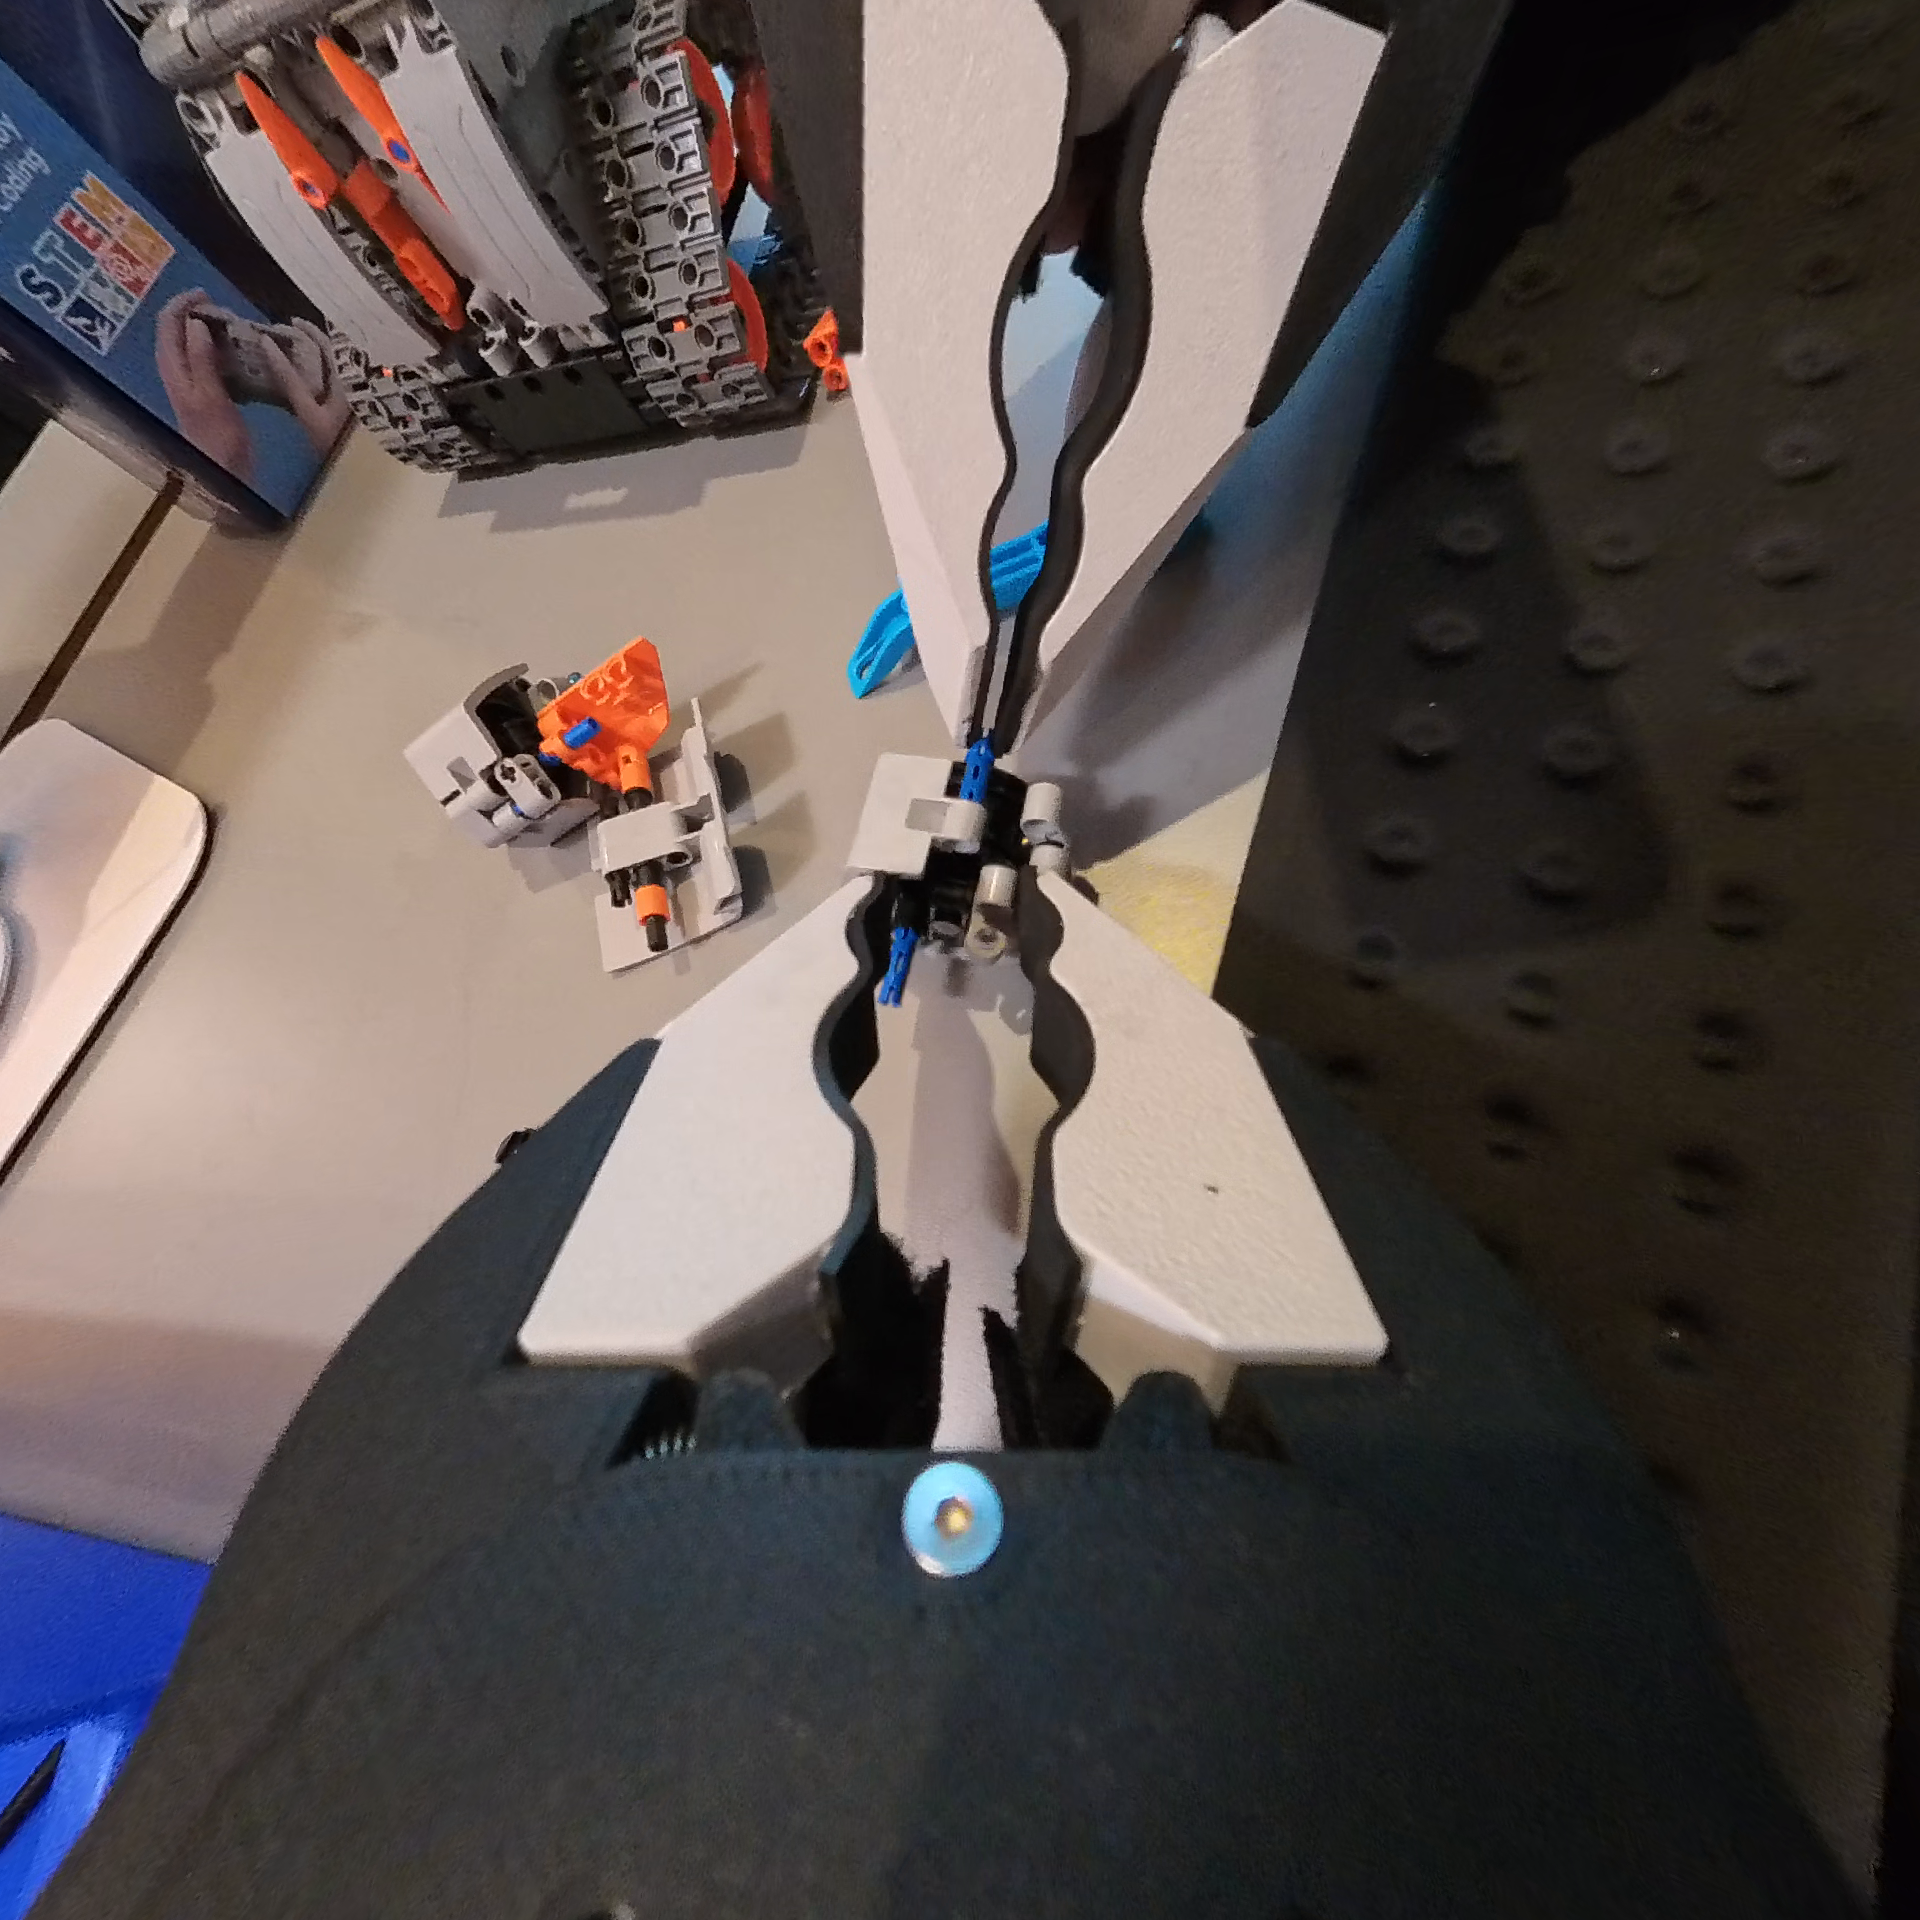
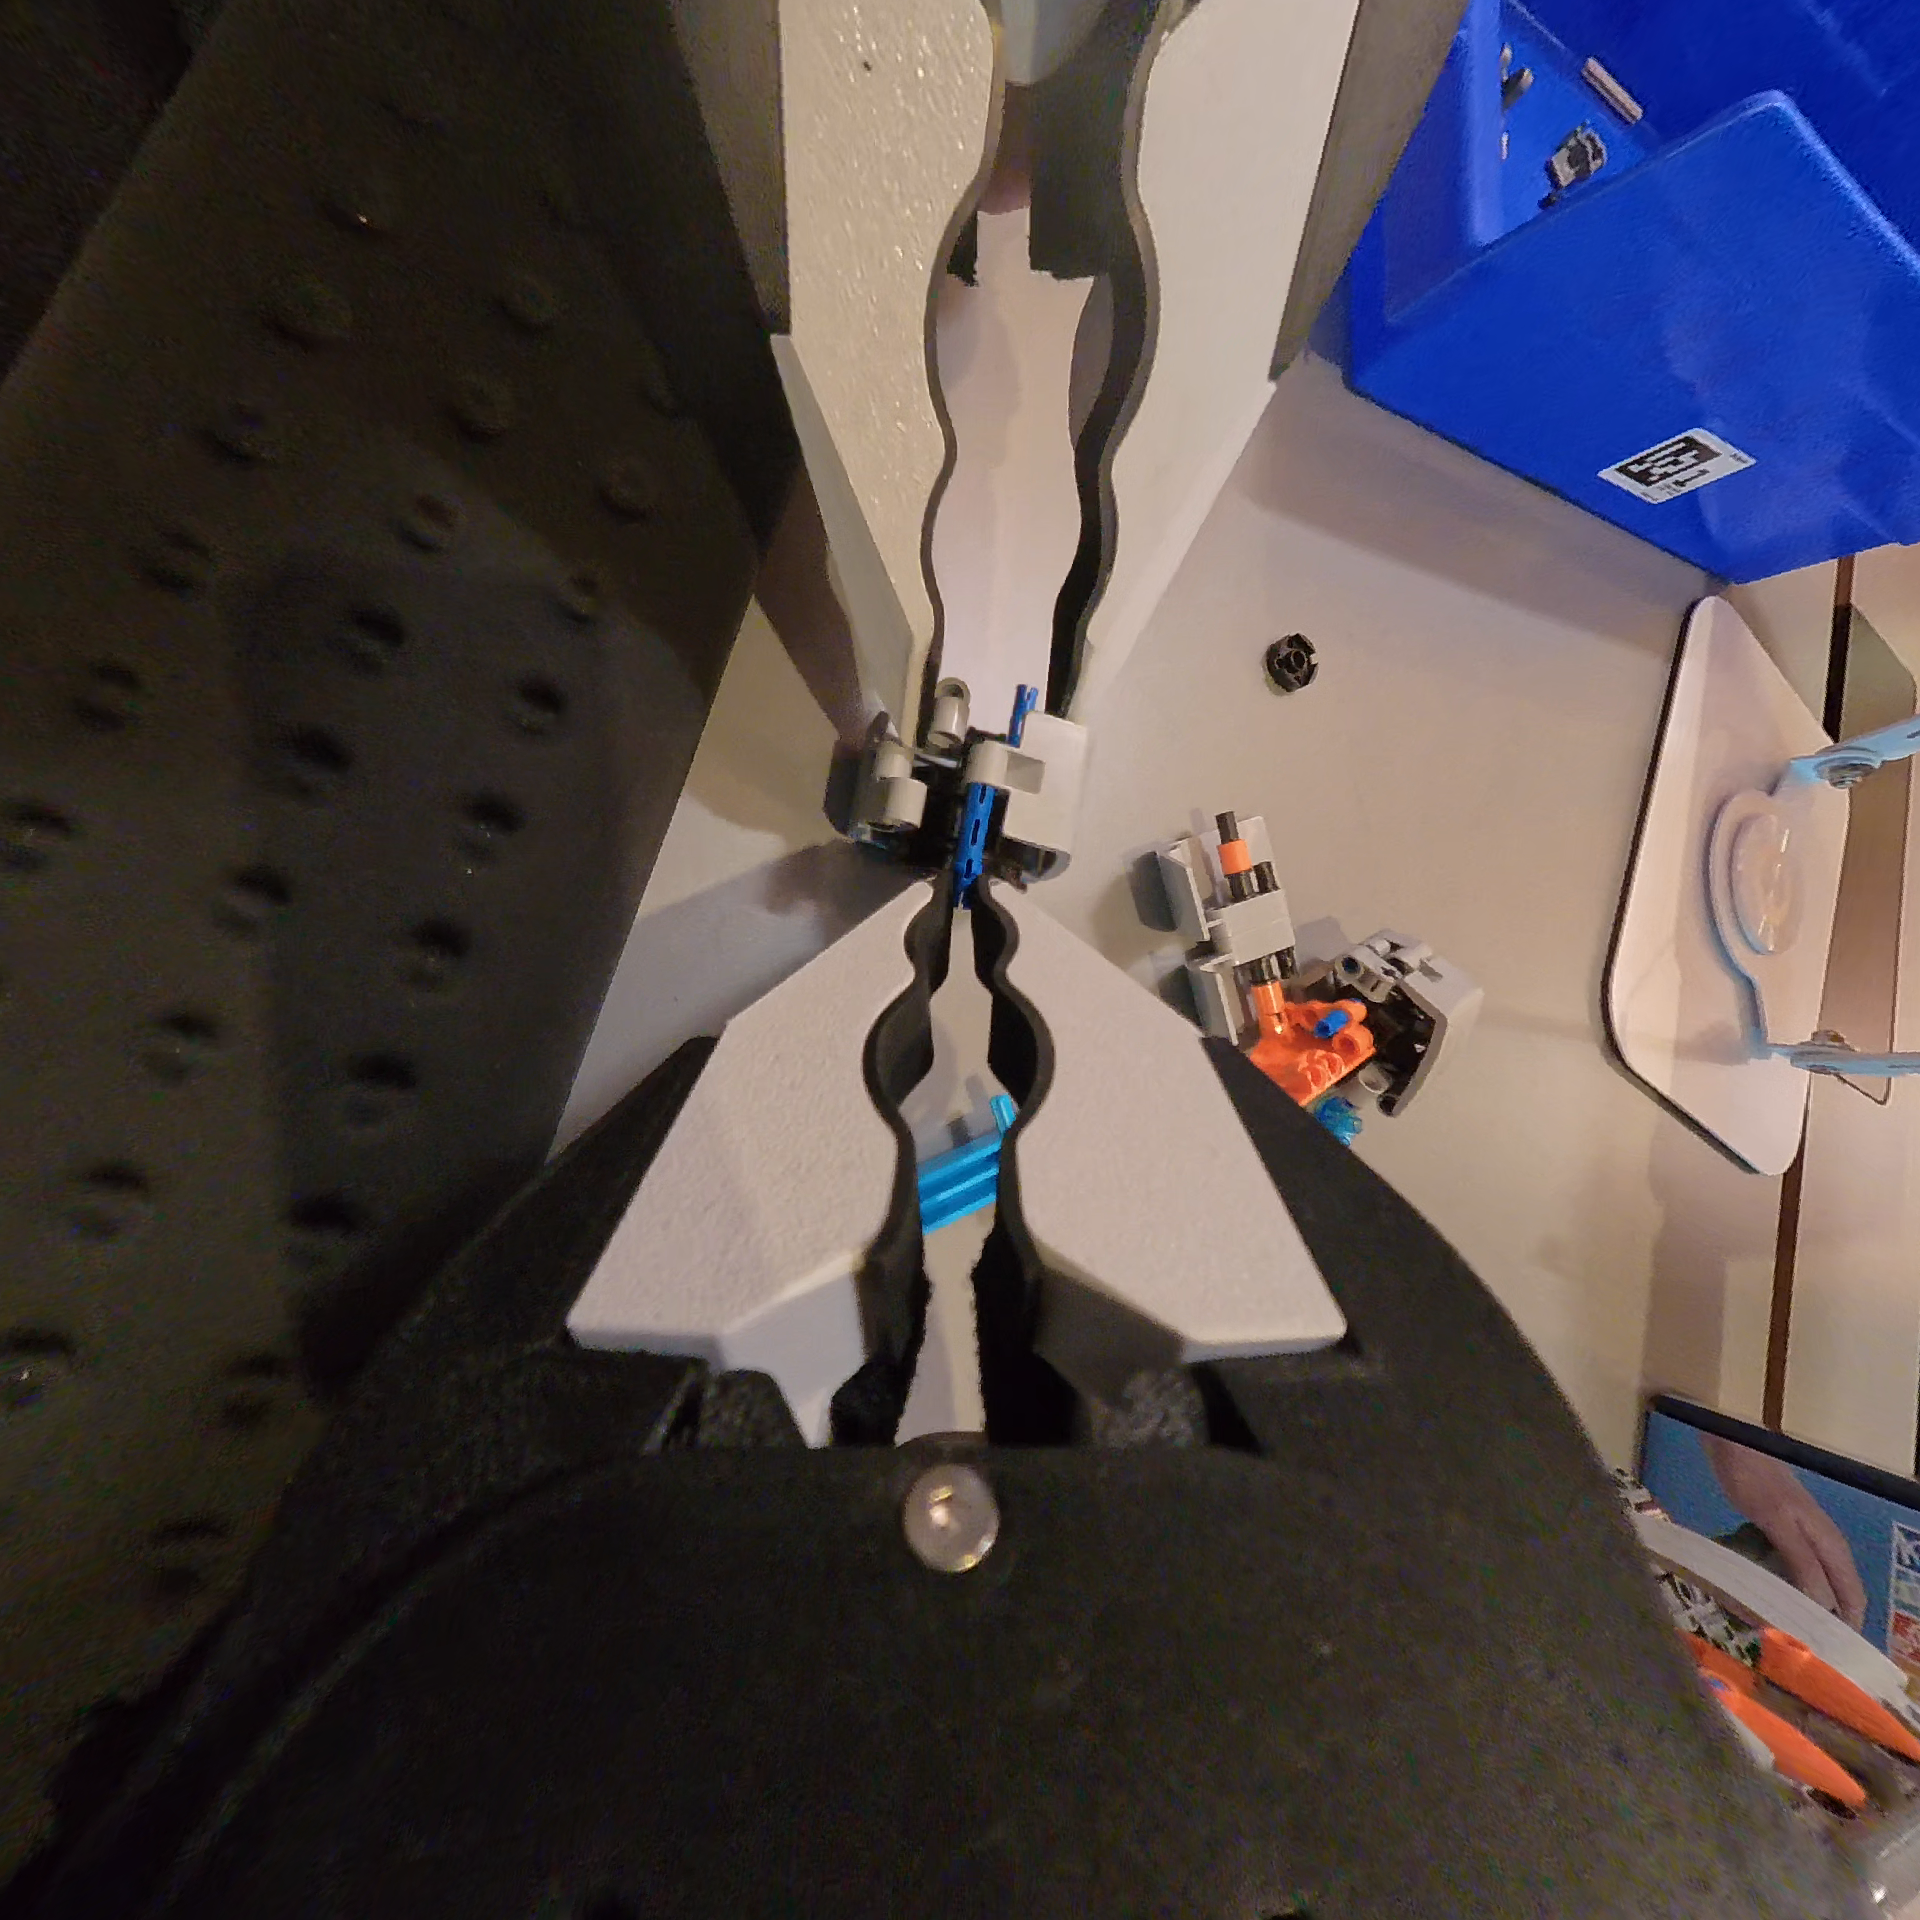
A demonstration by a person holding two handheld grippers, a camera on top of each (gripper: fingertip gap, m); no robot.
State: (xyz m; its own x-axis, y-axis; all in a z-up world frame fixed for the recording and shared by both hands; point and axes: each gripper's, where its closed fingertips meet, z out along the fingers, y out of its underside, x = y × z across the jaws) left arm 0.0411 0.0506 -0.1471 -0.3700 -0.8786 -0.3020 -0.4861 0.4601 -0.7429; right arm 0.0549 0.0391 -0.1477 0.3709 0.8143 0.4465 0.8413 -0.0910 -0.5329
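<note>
Grey-black brick assembly [image 1: 961, 842] gripped between left tongs [image 1: 951, 904] and right tongs [image 2: 961, 899]

We note writing in three places and copy none of it.

- Blue printed carton [image 1: 114, 281], far left of the left wrist view: white lettering and a block of coloured letter tiles on its side.
- White sticker [image 2: 1675, 465] on the blue bin [image 2: 1662, 312]: black square-patterned code.
- Same kind of carton [image 2: 1787, 1527], lower right of the right wrist view: coloured tiles, too small to read.
</note>
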